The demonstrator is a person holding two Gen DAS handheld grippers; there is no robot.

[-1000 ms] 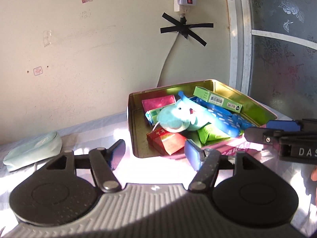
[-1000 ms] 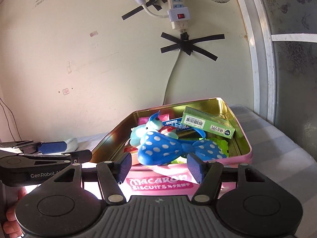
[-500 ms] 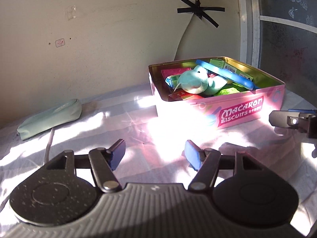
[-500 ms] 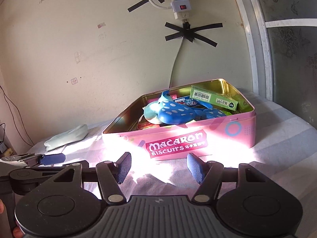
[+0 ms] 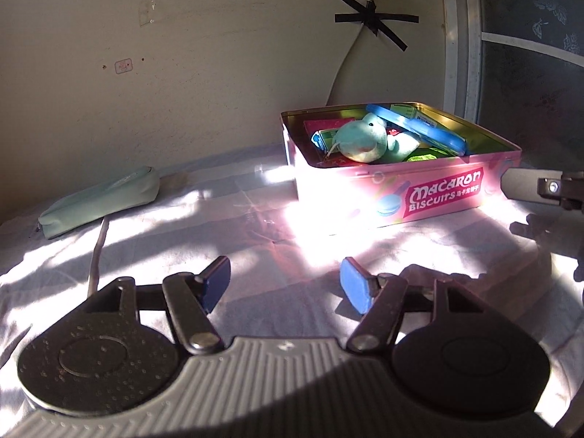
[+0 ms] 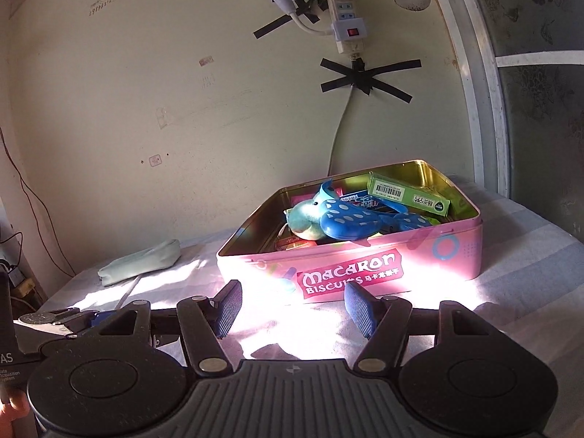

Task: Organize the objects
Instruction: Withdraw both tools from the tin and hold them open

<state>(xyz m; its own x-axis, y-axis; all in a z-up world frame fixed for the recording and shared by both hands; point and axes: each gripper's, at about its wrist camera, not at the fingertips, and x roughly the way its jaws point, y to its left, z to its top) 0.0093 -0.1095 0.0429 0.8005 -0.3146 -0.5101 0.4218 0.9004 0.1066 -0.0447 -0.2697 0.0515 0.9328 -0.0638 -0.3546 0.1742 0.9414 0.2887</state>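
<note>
A pink "Macaron Biscuits" tin (image 5: 430,197) (image 6: 365,273) stands open on the white cloth near the wall. Inside lie a teal plush toy (image 5: 361,138) (image 6: 304,219), a blue spotted case (image 6: 350,219) (image 5: 419,127), a green box (image 6: 408,195) and red and green packets. My left gripper (image 5: 286,288) hovers over the cloth well short of the tin, its jaws opening with nothing between them. My right gripper (image 6: 292,308) is open and empty just in front of the tin's label. A mint pencil pouch (image 5: 98,202) (image 6: 140,262) lies to the left.
A power strip (image 6: 346,18) is taped to the wall above the tin, its cord hanging down behind it. A window frame (image 6: 485,109) stands at the right. The right gripper's fingertip (image 5: 536,186) shows at the right edge of the left wrist view. A thin cable (image 5: 96,252) crosses the cloth.
Both grippers have pulled back from above the tin toward the near side of the cloth. The tin's front label has come into view, and the pouch now shows in the right wrist view.
</note>
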